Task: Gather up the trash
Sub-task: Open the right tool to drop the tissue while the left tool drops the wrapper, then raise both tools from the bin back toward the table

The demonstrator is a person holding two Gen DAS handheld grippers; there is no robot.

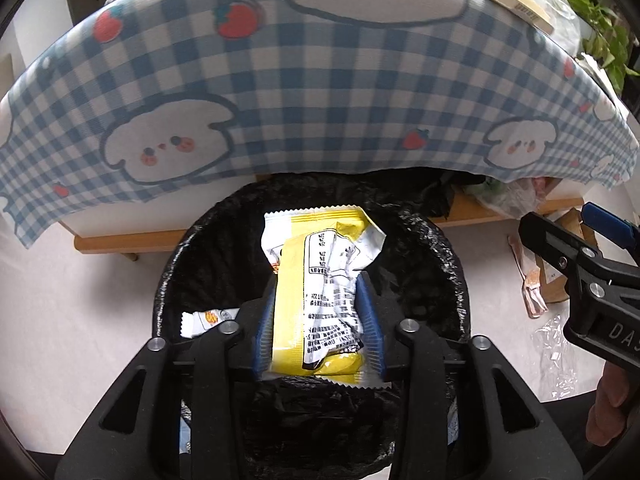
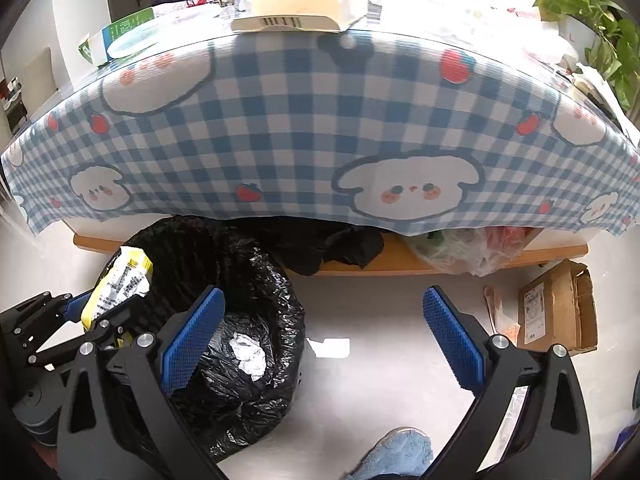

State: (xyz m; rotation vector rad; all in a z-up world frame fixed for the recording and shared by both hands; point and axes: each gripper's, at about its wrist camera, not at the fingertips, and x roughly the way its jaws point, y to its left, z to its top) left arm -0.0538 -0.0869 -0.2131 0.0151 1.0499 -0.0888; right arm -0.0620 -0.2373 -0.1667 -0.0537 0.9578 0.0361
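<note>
My left gripper (image 1: 320,320) is shut on a yellow and white snack wrapper (image 1: 320,280) and holds it over a bin lined with a black bag (image 1: 444,280). A small white and orange wrapper (image 1: 204,322) lies inside the bin. In the right wrist view the bin (image 2: 276,292) stands at the lower left with crumpled white paper (image 2: 250,354) in it, and the left gripper holds the wrapper (image 2: 120,280) above its left rim. My right gripper (image 2: 320,336) is open and empty, over the floor just right of the bin.
A table under a blue checked cloth (image 2: 300,128) stands behind the bin, with clutter on top. A cardboard box (image 2: 556,308), a pink wrapper (image 2: 498,312) and a white scrap (image 2: 330,347) lie on the floor. A plastic bag (image 2: 472,252) sits under the table.
</note>
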